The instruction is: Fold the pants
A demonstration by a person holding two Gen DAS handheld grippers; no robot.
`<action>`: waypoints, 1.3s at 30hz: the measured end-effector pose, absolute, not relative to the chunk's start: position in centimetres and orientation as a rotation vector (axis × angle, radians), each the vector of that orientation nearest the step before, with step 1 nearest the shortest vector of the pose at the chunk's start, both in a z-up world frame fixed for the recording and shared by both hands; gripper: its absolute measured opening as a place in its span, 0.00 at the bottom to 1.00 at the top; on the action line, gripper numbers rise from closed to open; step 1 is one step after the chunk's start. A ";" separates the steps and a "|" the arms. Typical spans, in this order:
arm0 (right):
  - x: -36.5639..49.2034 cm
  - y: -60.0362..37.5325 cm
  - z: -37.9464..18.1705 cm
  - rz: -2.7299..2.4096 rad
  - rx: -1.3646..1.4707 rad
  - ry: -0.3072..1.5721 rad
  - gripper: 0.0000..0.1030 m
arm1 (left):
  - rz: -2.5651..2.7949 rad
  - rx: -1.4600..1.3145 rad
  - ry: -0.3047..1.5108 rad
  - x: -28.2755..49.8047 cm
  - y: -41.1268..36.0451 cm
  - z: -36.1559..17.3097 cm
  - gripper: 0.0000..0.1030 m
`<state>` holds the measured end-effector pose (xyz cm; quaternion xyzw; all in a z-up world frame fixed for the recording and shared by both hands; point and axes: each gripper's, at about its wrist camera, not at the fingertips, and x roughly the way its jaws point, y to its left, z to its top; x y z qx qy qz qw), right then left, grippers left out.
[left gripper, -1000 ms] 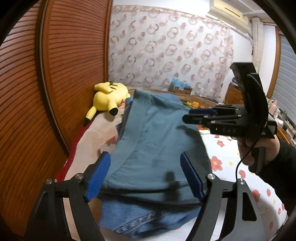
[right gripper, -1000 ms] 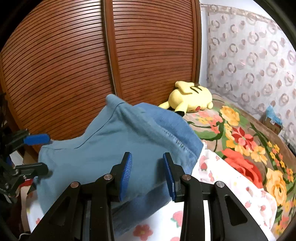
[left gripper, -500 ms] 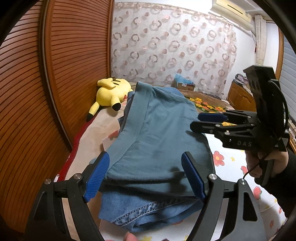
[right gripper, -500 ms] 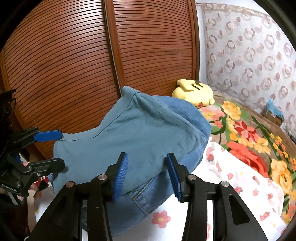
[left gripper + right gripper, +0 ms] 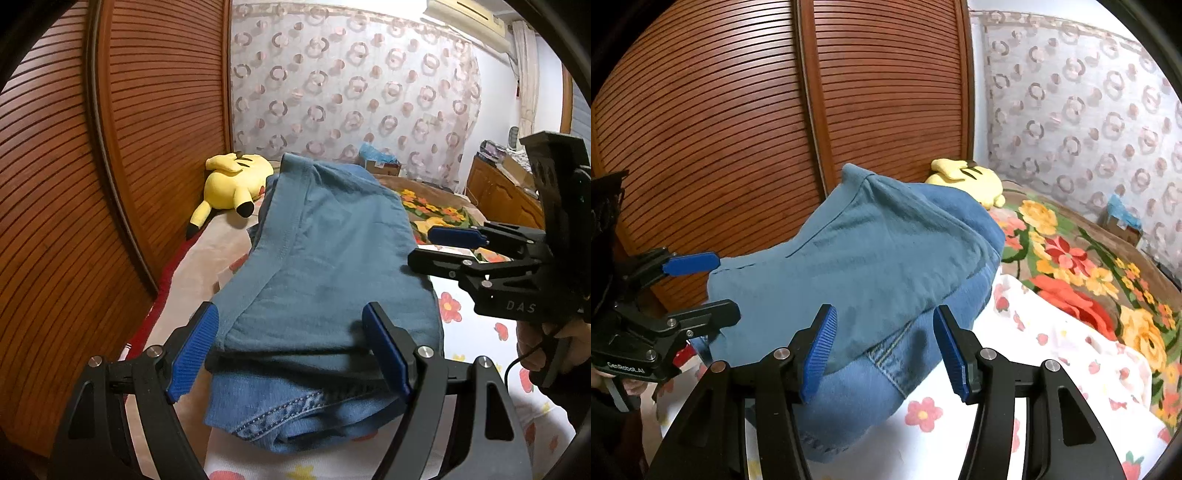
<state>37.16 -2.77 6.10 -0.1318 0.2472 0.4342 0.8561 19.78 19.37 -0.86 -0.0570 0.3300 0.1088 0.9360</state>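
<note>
The blue pants [image 5: 325, 280] lie in a folded pile on the bed, with a denim seam showing at the near end [image 5: 886, 354]. My left gripper [image 5: 291, 332] is open and hangs over the near end of the pile; its blue pads stand at either side of the cloth and do not squeeze it. From the right of the pile comes my right gripper [image 5: 884, 325], its jaws opening. The pants' edge is between and below its pads, not pinched. Each gripper shows in the other's view: the right gripper [image 5: 421, 245] and the left gripper [image 5: 727, 288].
A yellow plush toy [image 5: 236, 177] lies at the bed's far end by the slatted wooden wardrobe doors [image 5: 746, 122]. A flowered blanket [image 5: 1082, 266] and a white flower-print sheet [image 5: 1052, 354] cover the bed. A wooden cabinet [image 5: 498, 195] stands at the far right.
The right gripper's jaws have spread wider and it has drawn back to the right, off the pants. The raised top fold has settled flatter on the pile. The left gripper has barely moved.
</note>
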 end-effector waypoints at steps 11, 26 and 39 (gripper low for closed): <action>34.0 -4.4 6.3 0.853 -0.246 0.511 0.55 | 0.190 -0.127 0.631 17.6 18.6 0.2 0.72; 28.0 -8.3 7.4 0.791 -0.202 0.461 0.55 | 0.149 -0.112 0.584 14.5 15.9 2.3 0.77; 22.1 -11.8 7.5 0.703 -0.177 0.410 0.56 | 0.136 -0.075 0.572 12.9 12.3 2.8 0.78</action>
